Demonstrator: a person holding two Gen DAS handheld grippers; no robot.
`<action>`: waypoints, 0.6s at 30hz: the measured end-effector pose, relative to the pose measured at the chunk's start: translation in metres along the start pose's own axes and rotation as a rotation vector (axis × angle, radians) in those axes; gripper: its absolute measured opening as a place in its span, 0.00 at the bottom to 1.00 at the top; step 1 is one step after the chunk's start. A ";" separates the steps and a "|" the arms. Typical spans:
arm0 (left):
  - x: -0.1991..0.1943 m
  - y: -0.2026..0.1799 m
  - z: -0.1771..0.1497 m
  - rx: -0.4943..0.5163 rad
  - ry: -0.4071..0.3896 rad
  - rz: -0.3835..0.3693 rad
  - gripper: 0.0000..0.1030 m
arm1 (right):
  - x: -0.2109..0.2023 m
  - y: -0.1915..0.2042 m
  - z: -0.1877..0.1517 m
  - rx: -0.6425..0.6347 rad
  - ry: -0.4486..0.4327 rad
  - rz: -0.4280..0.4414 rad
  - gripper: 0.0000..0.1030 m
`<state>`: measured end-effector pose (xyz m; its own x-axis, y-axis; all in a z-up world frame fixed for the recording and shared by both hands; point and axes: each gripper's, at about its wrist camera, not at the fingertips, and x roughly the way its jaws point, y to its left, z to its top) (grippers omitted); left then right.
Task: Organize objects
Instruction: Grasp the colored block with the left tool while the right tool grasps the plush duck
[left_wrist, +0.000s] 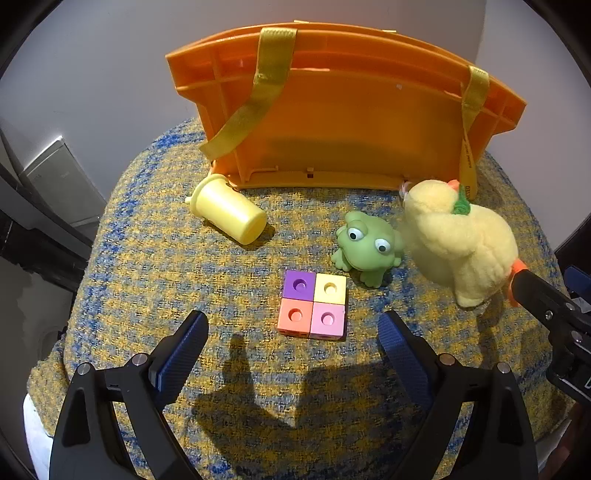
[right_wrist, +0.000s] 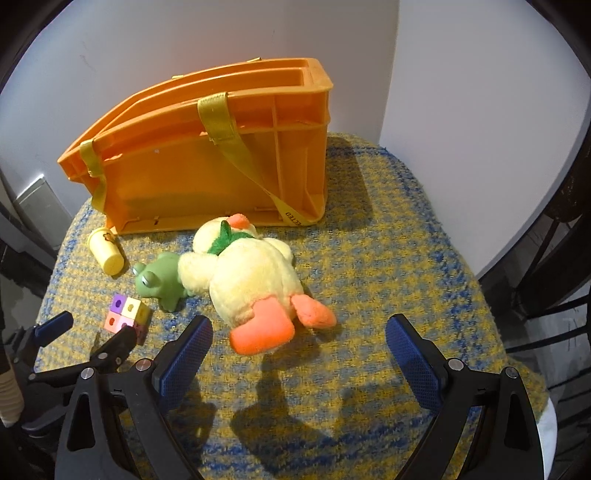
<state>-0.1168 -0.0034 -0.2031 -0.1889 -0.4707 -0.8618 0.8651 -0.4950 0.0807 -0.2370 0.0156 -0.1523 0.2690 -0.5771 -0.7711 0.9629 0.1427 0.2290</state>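
Toys lie scattered on a yellow-and-blue woven cloth (left_wrist: 155, 229) in front of an orange plastic crate (left_wrist: 332, 122) with yellow fabric handles, which stands at the back against the wall, and none of them is in it yet. The left gripper (left_wrist: 291, 332) hovers with its jaws spread wide, empty, pointed at a square of four linked cubes (left_wrist: 313, 303) in purple, yellow, orange and pink lying flat just ahead of it. The right gripper (right_wrist: 299, 339) is likewise spread and empty, aimed at the orange feet of a yellow plush duck (right_wrist: 251, 273) that lies on its side. A green rubber frog (left_wrist: 365, 247) sits between the cubes and the duck, touching the plush, and a small yellow tub (left_wrist: 231, 212) lies tipped over just beside the crate's near wall. To my eye the risks come from crowding: the frog is so close to the duck that lifting the plush could drag or topple it, and the cube square sits low on a soft cloth, so the fingers might snag the weave or split the block apart if they close off-centre. The two grippers are also near each other, and one finger of each shows in the other's view, so reaching at once could make them collide.
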 end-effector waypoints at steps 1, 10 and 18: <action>0.002 0.001 0.000 -0.005 -0.001 0.005 0.91 | 0.002 0.001 0.000 -0.001 0.003 0.003 0.92; 0.024 -0.003 0.001 -0.003 0.040 -0.021 0.72 | 0.023 0.008 0.003 -0.016 0.042 0.039 0.92; 0.031 -0.008 0.003 0.007 0.052 -0.029 0.64 | 0.036 0.011 0.007 -0.018 0.063 0.037 0.92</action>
<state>-0.1306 -0.0161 -0.2285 -0.1891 -0.4180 -0.8885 0.8564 -0.5130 0.0591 -0.2167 -0.0091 -0.1739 0.3051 -0.5192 -0.7983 0.9522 0.1784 0.2479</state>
